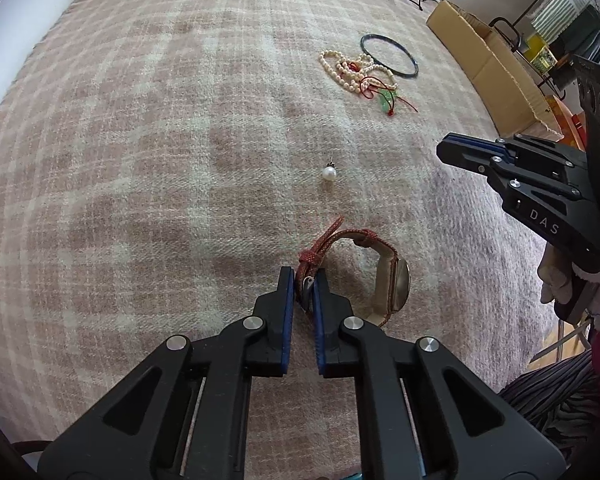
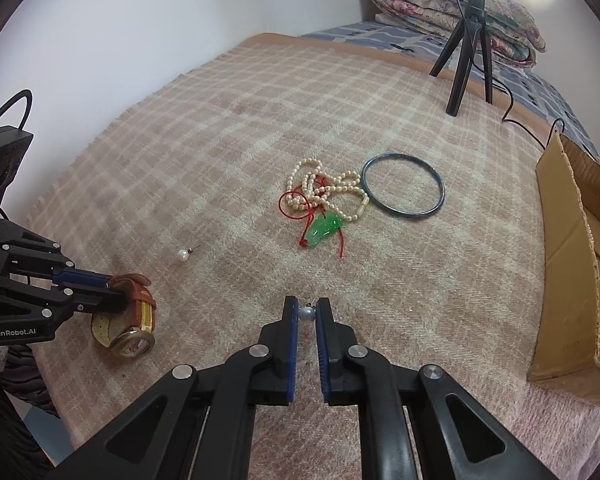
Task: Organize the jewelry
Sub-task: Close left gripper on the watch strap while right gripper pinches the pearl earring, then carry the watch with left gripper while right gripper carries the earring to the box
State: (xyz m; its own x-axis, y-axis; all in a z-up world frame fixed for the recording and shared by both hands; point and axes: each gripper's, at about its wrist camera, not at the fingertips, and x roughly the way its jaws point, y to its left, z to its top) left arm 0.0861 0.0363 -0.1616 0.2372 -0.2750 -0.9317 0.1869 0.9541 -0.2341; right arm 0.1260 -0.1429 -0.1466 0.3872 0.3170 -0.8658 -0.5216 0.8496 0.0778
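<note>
The left tool (image 1: 302, 280) is clenched on the strap of one wristwatch (image 1: 396, 284), whose red band and gold case rest on the checked blanket (image 1: 140, 160) covering the bed. The right tool (image 2: 307, 312) is clenched on one pearl earring (image 2: 307, 313), pinched between its blue pads just above the blanket. A second pearl earring (image 1: 329, 172) lies loose on the blanket beyond the watch, apart from both tools. Farther out is a tangle: one string of pale beads (image 2: 324, 190), and one green pendant (image 2: 324, 229) on a red cord, touching the beads. Just beside them lies one dark bangle (image 2: 403, 187). One open cardboard box (image 2: 572, 264) sits at the right edge of the bed. One tripod (image 2: 466, 52) stands at the far end, before one rolled quilt (image 2: 452, 8).
</note>
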